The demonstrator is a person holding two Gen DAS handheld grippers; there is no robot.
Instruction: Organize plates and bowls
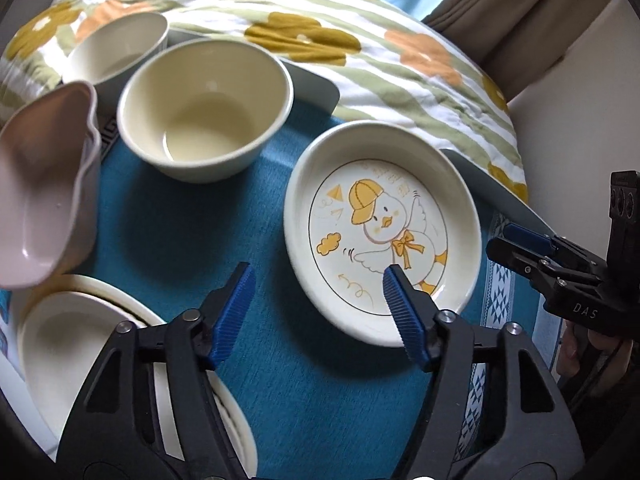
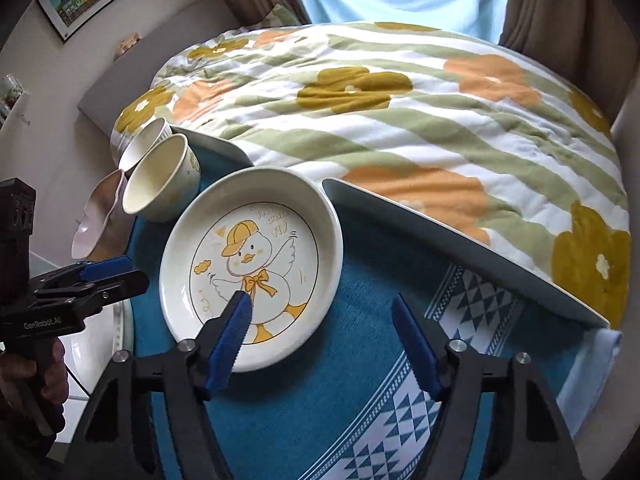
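A white plate with a yellow duck drawing lies on the blue cloth; it also shows in the right wrist view. My left gripper is open above the cloth, its right finger over the plate's near rim. My right gripper is open, its left finger over the plate's near edge. A cream bowl stands behind the plate's left, a second cream bowl behind it, and a pink wavy bowl at the left. Stacked white dishes sit at lower left.
A flowered quilt covers the bed beyond the table. The blue cloth has a white triangle border on the right. The right gripper shows at the right edge of the left wrist view. A grey tray edge lies behind the plate.
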